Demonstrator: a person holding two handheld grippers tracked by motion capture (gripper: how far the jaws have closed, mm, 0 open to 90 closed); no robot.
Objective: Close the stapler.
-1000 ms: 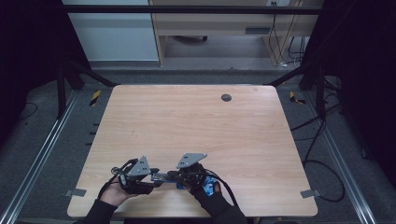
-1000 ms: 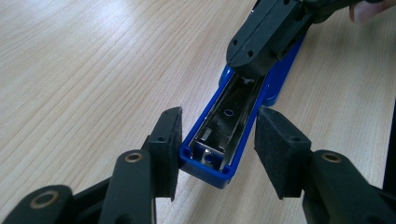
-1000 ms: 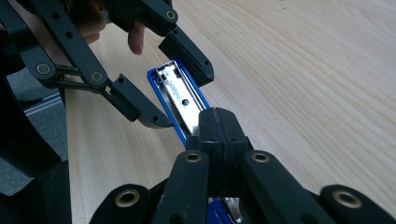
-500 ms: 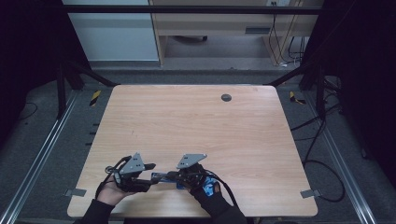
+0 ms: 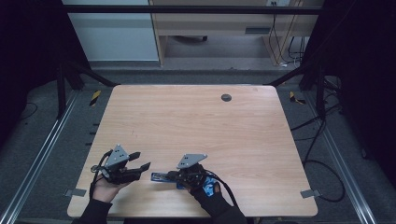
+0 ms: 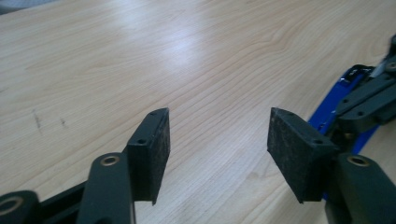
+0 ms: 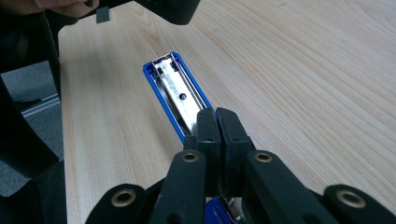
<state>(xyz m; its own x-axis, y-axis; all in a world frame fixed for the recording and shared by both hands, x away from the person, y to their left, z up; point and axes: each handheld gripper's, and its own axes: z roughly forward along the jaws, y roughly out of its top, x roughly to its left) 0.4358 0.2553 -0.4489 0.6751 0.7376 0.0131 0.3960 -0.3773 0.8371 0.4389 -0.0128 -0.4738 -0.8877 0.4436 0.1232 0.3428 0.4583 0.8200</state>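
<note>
- Right gripper (image 5: 173,176), held in a gloved hand near the table's (image 5: 196,121) front edge, has its jaws pressed together on the back end of a blue stapler (image 5: 161,177).
- In the right gripper view the two black jaws (image 7: 217,128) meet almost flat, pinching the stapler (image 7: 175,93) where its metal channel ends.
- Left gripper (image 5: 140,161) sits just to the left of the stapler, apart from it; its jaws are spread with nothing between them and have just been opening.
- In the left gripper view the two pads (image 6: 289,144) stand wide over bare wood, with the blue stapler (image 6: 338,100) off to one side beyond the right gripper's black arm.
- Lying flat on the table, the stapler runs its long axis roughly along the front edge, free end pointing toward the left gripper.
- Seen from the right gripper, the stapler is open on top: a shiny metal channel in a blue base, pointing away from the jaws.
- No brand, label or writing can be read on the stapler or the grippers.
- A small dark round spot (image 5: 226,97) marks the table's far side, well away from the stapler.
</note>
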